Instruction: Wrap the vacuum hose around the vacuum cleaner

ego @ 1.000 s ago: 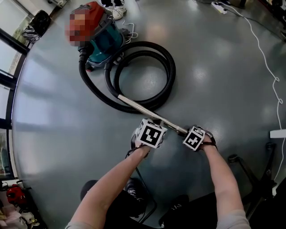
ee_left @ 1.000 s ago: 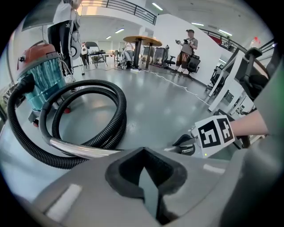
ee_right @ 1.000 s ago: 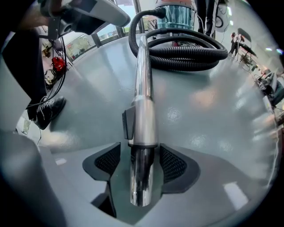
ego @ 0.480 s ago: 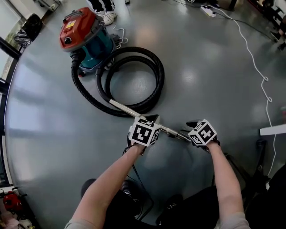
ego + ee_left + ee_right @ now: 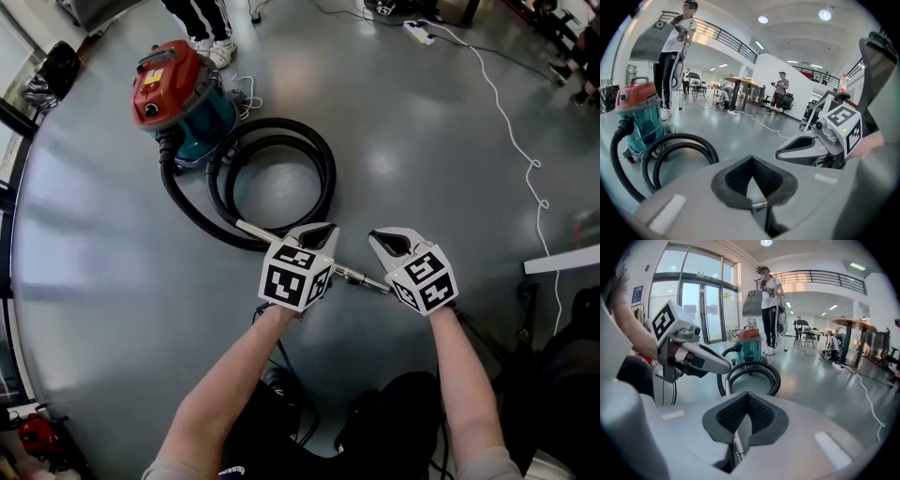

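Glossy grey floor [image 5: 450, 187], tall glass doors [image 5: 710, 305], railed mezzanine [image 5: 825, 273]

Bright, even light; strong fisheye bend.
Round white ceiling lamps [image 5: 825, 15] and tall glass doors [image 5: 701, 301] lay soft glare on the glossy grey floor [image 5: 380, 164]; shadows are faint, corners go black, and the right gripper [image 5: 748, 413] looks soft up close.

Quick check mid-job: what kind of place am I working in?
Probably a large open workshop or office hall: a polished grey floor, a railed mezzanine, tall glass doors and desks in the background.

Grey tongs [image 5: 323, 230], black-and-white marker cubes [image 5: 298, 279]
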{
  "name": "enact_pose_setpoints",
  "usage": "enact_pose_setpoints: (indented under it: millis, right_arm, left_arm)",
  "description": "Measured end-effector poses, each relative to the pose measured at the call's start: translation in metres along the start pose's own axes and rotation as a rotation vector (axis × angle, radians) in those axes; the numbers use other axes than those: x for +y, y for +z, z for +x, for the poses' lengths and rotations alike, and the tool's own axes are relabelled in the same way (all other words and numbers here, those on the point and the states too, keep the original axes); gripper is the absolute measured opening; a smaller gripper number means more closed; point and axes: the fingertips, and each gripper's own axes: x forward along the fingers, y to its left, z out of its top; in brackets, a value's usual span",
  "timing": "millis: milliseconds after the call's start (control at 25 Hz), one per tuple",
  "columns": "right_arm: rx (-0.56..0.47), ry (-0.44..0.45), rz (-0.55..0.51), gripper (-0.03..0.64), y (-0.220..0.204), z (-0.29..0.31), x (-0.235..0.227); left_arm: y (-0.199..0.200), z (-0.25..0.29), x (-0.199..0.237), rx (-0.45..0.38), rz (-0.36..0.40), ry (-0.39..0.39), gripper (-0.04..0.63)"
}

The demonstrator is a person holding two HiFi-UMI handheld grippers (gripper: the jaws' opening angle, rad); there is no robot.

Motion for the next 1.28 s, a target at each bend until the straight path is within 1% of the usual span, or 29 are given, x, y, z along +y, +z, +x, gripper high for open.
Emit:
enact_pose_setpoints:
  millis: [120, 280, 360, 480, 680, 800, 880, 960, 1120, 1280]
  right_arm:
    - [-0.032, -0.020, 0.028, 0.025, 0.053, -0.038, 0.011]
    - [-0.057, -0.039, 0.035, 0.023, 0.119, -0.087, 0.024]
    - [-0.069, -0.040, 0.036, 0.023, 0.151, -0.112, 0.033]
    - [-0.090, -0.048, 0.056, 0.023, 0.195, -0.152, 0.045]
    - [-0.141, -0.047, 0.096, 0.023, 0.261, -0.211, 0.076]
    - [-0.158, -0.037, 0.080, 0.023, 0.294, -0.249, 0.101]
    - [-0.176, -0.028, 0.058, 0.024, 0.312, -0.272, 0.116]
    - [-0.203, -0.019, 0.060, 0.025, 0.327, -0.291, 0.127]
    - [-0.252, 0.000, 0.098, 0.031, 0.347, -0.328, 0.149]
    - [-0.276, 0.020, 0.123, 0.037, 0.368, -0.359, 0.175]
  left_arm:
    - [0.039, -0.037, -0.021, -0.012, -0.017, -0.024, 0.003]
    - [0.093, -0.088, -0.047, -0.052, -0.087, -0.076, 0.003]
    - [0.122, -0.117, -0.062, -0.084, -0.085, -0.100, 0.003]
    - [0.162, -0.155, -0.085, -0.112, -0.074, -0.114, 0.003]
    - [0.201, -0.220, -0.112, -0.094, -0.055, -0.069, 0.003]
    - [0.218, -0.261, -0.131, -0.088, -0.071, -0.037, 0.003]
    - [0.232, -0.286, -0.144, -0.106, -0.084, -0.018, 0.003]
    - [0.248, -0.307, -0.158, -0.123, -0.071, 0.005, 0.003]
    - [0.268, -0.348, -0.189, -0.127, -0.025, 0.028, 0.003]
    - [0.281, -0.387, -0.211, -0.136, -0.025, 0.031, 0.003]
